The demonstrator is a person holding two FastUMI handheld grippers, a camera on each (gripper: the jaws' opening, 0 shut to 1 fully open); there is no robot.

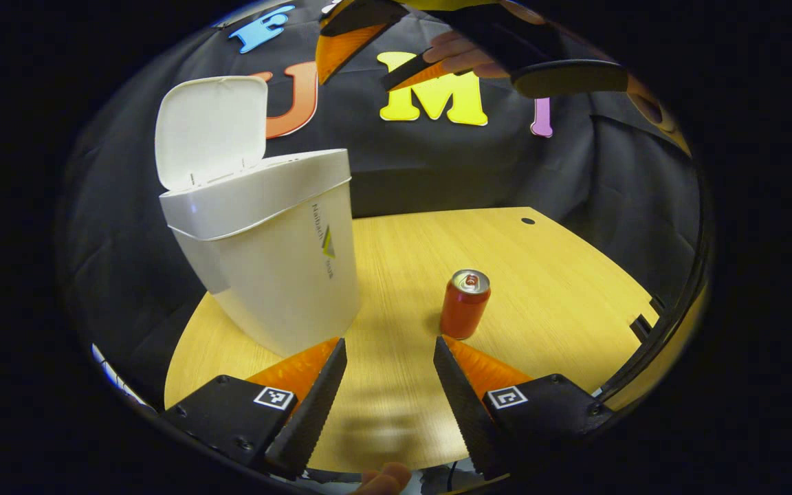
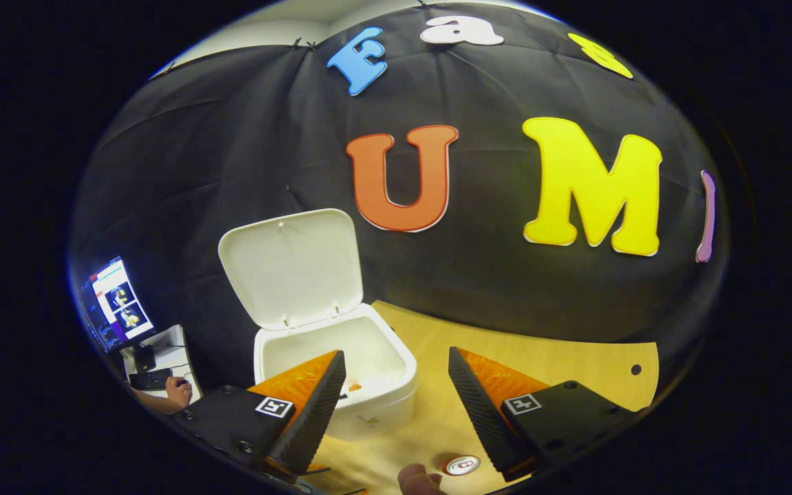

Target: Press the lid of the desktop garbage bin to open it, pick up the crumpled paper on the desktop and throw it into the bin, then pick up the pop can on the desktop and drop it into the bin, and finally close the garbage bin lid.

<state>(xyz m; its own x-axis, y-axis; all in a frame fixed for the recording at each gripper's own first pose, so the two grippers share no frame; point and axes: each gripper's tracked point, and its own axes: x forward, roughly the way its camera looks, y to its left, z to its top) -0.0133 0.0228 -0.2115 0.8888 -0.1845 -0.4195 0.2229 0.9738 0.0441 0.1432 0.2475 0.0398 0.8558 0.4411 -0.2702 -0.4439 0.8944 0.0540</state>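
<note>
The white desktop bin [image 1: 279, 275] stands at the left of the wooden table [image 1: 561, 289] with its lid [image 1: 210, 130] flipped up. A red pop can [image 1: 465, 302] stands upright to the right of the bin. My left gripper [image 1: 389, 364] is open low over the table, and the can is just beyond its right finger. My right gripper [image 1: 351, 84] is high up, open and empty, held by a hand [image 1: 461, 55]. In the right gripper view, my right gripper [image 2: 396, 378] hangs open above the bin's mouth [image 2: 368, 354], the lid [image 2: 293, 268] is raised, and the can's top [image 2: 463, 465] lies below.
A small hole [image 1: 527, 221] marks the table's far right corner, and notches [image 1: 643, 323] cut its right edge. Left of the table, a monitor [image 2: 111, 302] and keyboard [image 2: 150, 378] sit on a side desk, with a person's hand [image 2: 177, 392] beside them.
</note>
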